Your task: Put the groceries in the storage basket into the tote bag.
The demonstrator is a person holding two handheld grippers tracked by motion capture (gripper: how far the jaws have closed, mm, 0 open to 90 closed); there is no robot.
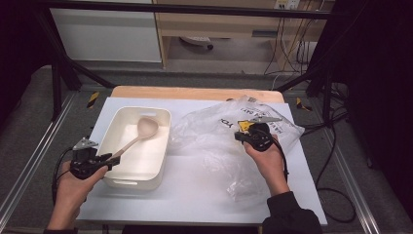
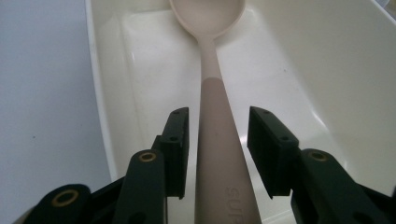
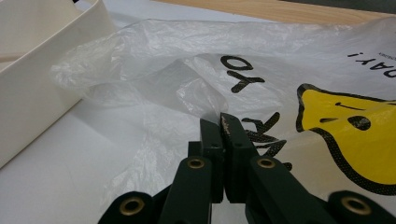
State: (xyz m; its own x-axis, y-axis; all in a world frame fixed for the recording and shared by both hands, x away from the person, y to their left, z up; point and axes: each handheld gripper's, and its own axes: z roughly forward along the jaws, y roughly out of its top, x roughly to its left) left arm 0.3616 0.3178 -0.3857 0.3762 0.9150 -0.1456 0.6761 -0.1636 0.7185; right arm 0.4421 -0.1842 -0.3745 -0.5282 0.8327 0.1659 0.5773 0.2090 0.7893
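A beige spoon lies slanted in the white plastic tub, bowl toward the far side and handle reaching over the near left rim. My left gripper is open at that rim. In the left gripper view, the spoon handle runs between the jaws of the left gripper with a thin gap on each side. My right gripper is shut on a fold of the clear plastic bag. In the right gripper view, the right gripper pinches the bag's film beside its black letters and yellow print.
Tub and bag rest on a white sheet over a wooden table. The tub's wall stands just left of the bag. Black frame bars and cables surround the table, and each hand comes in from the near edge.
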